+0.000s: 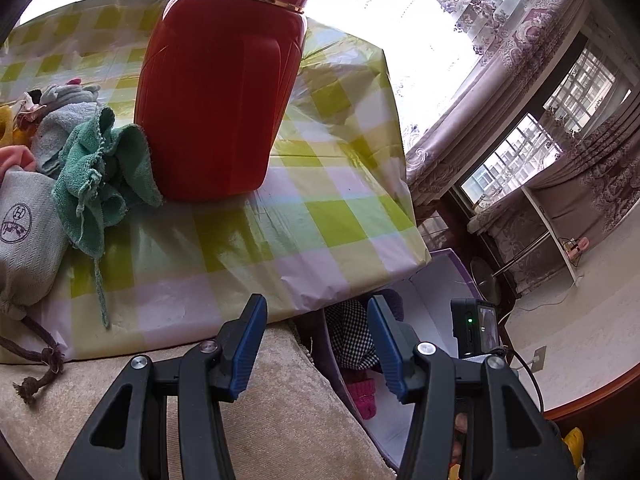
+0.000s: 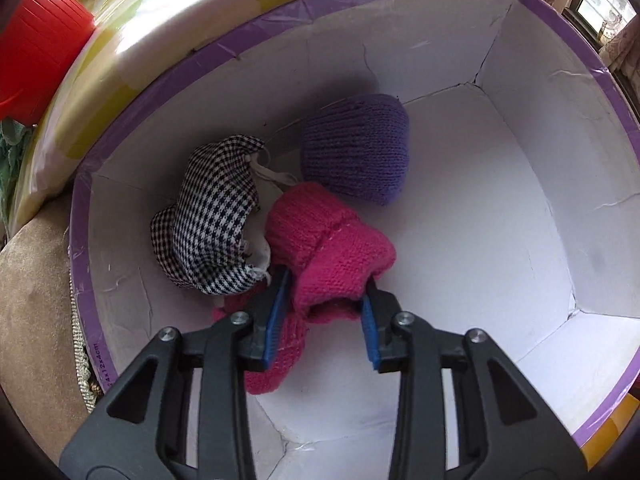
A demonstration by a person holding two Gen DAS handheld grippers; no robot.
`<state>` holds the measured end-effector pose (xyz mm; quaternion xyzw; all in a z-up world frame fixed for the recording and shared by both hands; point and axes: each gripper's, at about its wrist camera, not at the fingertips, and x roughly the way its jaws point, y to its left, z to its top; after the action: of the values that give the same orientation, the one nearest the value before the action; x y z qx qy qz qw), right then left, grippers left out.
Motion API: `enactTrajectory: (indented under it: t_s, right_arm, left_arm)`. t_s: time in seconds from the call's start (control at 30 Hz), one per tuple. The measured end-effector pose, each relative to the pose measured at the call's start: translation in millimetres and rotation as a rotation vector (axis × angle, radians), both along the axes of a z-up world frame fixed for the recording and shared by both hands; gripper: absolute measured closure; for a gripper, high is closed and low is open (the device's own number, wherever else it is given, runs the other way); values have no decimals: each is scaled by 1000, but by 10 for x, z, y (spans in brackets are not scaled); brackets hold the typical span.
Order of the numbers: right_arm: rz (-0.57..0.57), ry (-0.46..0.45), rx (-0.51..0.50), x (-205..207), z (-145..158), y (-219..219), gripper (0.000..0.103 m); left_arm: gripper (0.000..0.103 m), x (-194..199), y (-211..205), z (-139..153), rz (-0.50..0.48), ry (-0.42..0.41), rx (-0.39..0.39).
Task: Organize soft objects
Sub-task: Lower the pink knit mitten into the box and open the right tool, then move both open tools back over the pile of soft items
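Glossy red plastic jar [image 1: 216, 96], shiny checked tablecloth [image 1: 320, 208] — knitted pink wool [image 2: 332, 248], matt white cardboard box [image 2: 500, 200].

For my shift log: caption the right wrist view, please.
Right claw, open around a pink knit piece, inside the purple-rimmed box beside a houndstooth pouch and purple knit ball.

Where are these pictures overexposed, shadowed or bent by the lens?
Left wrist view: the sky behind the red container is blown white, and the window frame curves. Right wrist view: the box rim bows into an arc, and a soft shadow falls behind the purple knit.
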<state>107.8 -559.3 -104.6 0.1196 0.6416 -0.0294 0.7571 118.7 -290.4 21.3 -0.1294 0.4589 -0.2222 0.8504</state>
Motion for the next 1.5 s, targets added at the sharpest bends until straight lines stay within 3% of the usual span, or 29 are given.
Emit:
enactTrajectory:
  t_s: [0.03, 0.2, 0.43, 0.7, 0.83, 1.13, 1.5]
  right_arm:
    - [-1, 16, 1, 7, -19, -7, 34]
    - [-3, -20, -26, -36, 82, -22, 25]
    - [-38, -47, -70, -319, 329, -82, 24]
    - [-122, -208, -133, -665, 1091, -83, 24]
    - [-66, -297, -124, -643, 1378, 248, 24]
    - [160, -376, -47, -282, 1297, 1289, 24]
    - [372, -440, 8, 52, 1440, 2237, 24]
  left_arm:
    - [49, -1, 9, 0, 0, 0, -2]
    - [49, -47, 50, 22, 1, -14, 1]
    - [49, -148, 258, 60, 46, -31, -2]
    - [49, -314, 697, 120, 137, -62, -14]
    - [49, -393, 990, 135, 200, -64, -28]
    - [49, -462, 1634, 130, 343, -58, -54]
    - [50, -364, 2117, 23, 442, 5, -128]
